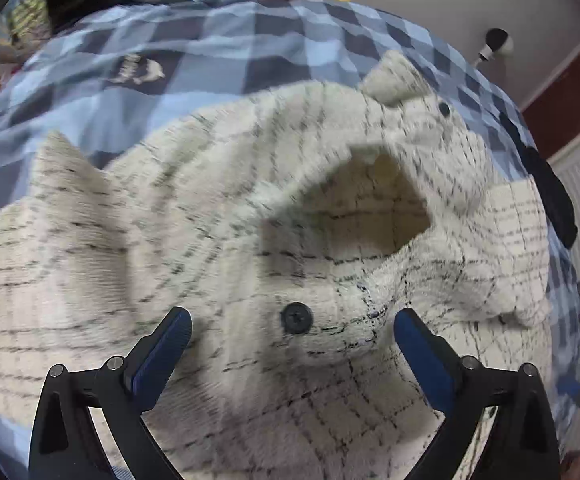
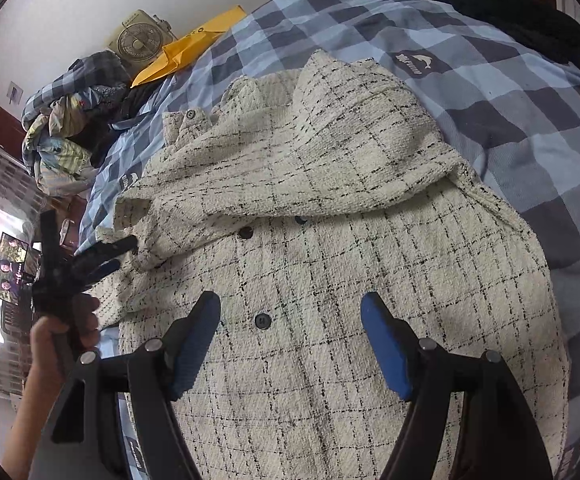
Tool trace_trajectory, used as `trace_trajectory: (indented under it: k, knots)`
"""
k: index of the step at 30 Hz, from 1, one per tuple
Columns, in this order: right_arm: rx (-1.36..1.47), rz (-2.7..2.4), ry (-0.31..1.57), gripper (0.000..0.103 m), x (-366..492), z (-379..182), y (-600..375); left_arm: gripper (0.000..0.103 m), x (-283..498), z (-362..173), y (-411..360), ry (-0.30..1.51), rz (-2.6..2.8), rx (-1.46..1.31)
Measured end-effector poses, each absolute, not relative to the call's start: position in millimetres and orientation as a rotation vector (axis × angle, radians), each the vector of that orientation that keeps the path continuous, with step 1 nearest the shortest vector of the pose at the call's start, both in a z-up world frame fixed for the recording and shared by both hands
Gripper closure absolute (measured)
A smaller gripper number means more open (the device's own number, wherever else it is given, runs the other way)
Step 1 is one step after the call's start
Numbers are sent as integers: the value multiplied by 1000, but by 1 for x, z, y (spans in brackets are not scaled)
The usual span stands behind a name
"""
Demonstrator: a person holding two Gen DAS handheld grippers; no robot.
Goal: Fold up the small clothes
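One tweed jacket (image 2: 329,208) is seen on the checked bedsheet (image 2: 509,92); two grippers, left (image 1: 291,330) and right (image 2: 290,312), are held wide apart above it, empty.

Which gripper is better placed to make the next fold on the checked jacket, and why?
Probably the left gripper: it sits open beside the folded-over sleeve edge of the jacket. The right gripper hovers open over the flat buttoned front, away from any edge.
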State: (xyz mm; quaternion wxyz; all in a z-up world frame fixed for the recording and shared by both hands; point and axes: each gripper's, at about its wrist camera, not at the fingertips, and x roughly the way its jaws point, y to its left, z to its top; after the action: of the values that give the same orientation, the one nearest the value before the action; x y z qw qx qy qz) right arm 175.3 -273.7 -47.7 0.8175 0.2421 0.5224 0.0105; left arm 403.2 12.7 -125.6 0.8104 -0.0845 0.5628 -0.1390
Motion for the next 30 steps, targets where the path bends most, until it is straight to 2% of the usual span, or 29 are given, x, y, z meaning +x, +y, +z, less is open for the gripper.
trace_trajectory:
  k: [1, 2, 3, 4, 6, 10, 17, 20, 26, 30]
  knots:
    - [515, 20, 1113, 33, 175, -48, -274, 18, 404, -130, 12, 1206, -323, -202]
    - [515, 19, 1115, 33, 176, -49, -274, 49, 403, -131, 11, 1207, -356, -229]
    - [516, 16, 1117, 33, 177, -50, -274, 69, 403, -133, 10, 1213, -391, -262]
    - [517, 15, 1120, 33, 177, -51, -274, 70, 403, -133, 10, 1212, -410, -280]
    - [523, 14, 1126, 33, 178, -53, -274, 86, 399, -127, 5, 1180, -442, -256]
    - [525, 17, 1129, 33, 177, -53, -273, 92, 393, -97, -3, 1134, -484, -178]
    - [512, 16, 1127, 33, 176, -51, -268, 94, 373, -41, 13, 1047, -509, -170]
    - [523, 20, 1126, 33, 175, -51, -268, 94, 363, -53, 22, 1080, -486, -170]
    - [508, 25, 1128, 33, 175, -50, -263, 93, 360, -126, 38, 1253, -362, -244]
    - [524, 17, 1127, 33, 176, -51, -268, 91, 353, -114, 40, 1198, -310, -252]
